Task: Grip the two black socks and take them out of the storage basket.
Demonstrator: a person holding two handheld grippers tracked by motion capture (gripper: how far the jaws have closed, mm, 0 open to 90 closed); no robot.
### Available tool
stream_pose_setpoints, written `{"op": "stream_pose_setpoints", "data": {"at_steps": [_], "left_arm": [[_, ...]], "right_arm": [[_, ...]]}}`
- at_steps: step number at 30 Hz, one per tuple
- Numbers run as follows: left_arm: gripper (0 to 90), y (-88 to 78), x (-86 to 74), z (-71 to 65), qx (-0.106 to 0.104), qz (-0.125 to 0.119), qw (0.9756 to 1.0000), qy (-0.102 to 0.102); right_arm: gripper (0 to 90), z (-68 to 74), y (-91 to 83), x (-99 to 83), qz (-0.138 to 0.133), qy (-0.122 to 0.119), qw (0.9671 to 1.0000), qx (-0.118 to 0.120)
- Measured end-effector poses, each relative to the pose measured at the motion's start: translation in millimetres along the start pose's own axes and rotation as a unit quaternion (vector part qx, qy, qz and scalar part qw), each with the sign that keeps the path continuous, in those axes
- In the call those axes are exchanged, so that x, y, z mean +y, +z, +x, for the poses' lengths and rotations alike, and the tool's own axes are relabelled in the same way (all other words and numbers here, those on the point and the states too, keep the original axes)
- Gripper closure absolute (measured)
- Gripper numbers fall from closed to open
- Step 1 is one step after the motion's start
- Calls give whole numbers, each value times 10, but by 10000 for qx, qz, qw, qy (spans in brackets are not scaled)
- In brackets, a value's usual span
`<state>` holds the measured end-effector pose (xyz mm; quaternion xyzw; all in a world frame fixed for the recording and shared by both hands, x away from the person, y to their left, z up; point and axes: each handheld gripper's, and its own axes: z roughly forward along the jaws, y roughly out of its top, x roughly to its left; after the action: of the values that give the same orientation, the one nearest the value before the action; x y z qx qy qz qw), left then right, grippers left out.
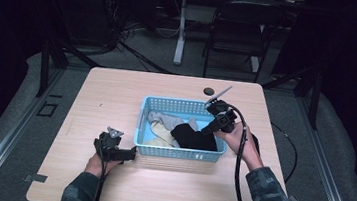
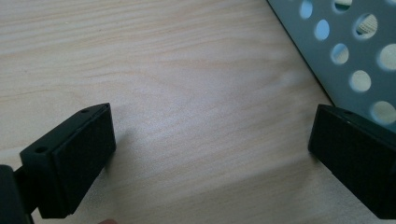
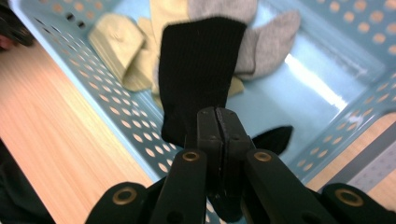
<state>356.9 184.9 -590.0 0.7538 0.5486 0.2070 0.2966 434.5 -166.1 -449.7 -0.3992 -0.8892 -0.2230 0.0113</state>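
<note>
Pale matt wood-grain worktop (image 2: 187,93). Glossy light-blue perforated plastic basket (image 3: 327,88) containing a ribbed black knitted cloth sock (image 3: 201,70). Matt black gripper jaws with finely textured pads.

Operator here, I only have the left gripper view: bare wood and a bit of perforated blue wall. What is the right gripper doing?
Observer: The right gripper is shut on a black sock over the blue basket.
Operator: Anything else in that basket?
Observer: Yes, a grey sock and a pale yellow one lie on its floor.
Operator: And where is my left gripper relative to the basket?
Observer: From the high view, the left gripper sits on the table at the basket's near left corner, jaws open and holding nothing.
</note>
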Motion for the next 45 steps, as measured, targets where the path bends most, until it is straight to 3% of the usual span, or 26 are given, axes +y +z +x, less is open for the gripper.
{"op": "stream_pose_setpoints", "data": {"at_steps": [1, 3, 6, 10, 14, 26, 45], "left_arm": [[6, 0, 0, 0, -1, 0, 10000, 0], [6, 0, 0, 0, -1, 0, 10000, -1], [6, 0, 0, 0, -1, 1, 10000, 0], [6, 0, 0, 0, -1, 0, 10000, -1], [6, 0, 0, 0, -2, 1, 10000, 0], [7, -1, 0, 1, 3, 3, 10000, 9], [6, 0, 0, 0, -1, -1, 10000, -2]], "right_arm": [[893, 16, -48, 20, -149, 45, 9999, 8], [894, 16, -86, 39, -131, -16, 9999, 11], [894, 57, -127, 79, -352, 53, 9993, 94], [894, 86, -225, 154, -352, -89, 9993, -11], [894, 123, -341, 218, -533, -64, 9986, -39], [895, 173, -645, 364, -613, -231, 9973, -324], [895, 177, -995, 504, -846, -245, 9944, -586]]}}
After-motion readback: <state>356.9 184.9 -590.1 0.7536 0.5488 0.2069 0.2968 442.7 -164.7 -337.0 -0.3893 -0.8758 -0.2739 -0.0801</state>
